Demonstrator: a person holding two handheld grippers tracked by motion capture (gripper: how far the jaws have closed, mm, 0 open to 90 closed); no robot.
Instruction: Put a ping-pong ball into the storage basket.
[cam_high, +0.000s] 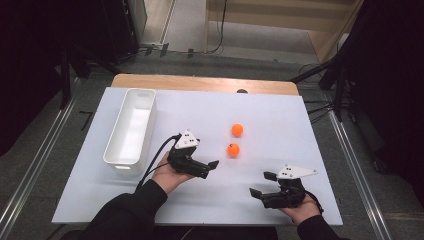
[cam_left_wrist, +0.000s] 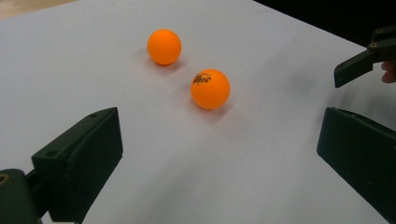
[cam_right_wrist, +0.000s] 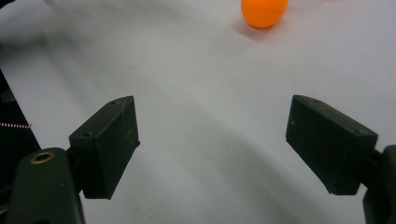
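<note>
Two orange balls sit on the white table top, and the white bin serves as the landmark here. The nearer ball, the one with dark print on it (the lettering is legible only as a small logo in the left gripper view), lies well to the right of the bin, level with its front end. The farther ball rests just beyond the nearer one, apart from it, and about level with the bin's middle.

The left gripper is held between the bin and the nearer ball, close to the bin's front corner, its jaws spread wide and holding nothing. In its own view the jaws frame bare table, with both balls ahead of them and untouched.

The right gripper sits far to the right of the bin, past both balls and nearer the table's front edge. Its jaws are also wide apart and empty. Its own view shows one ball at the top edge, well ahead of the jaws.
</note>
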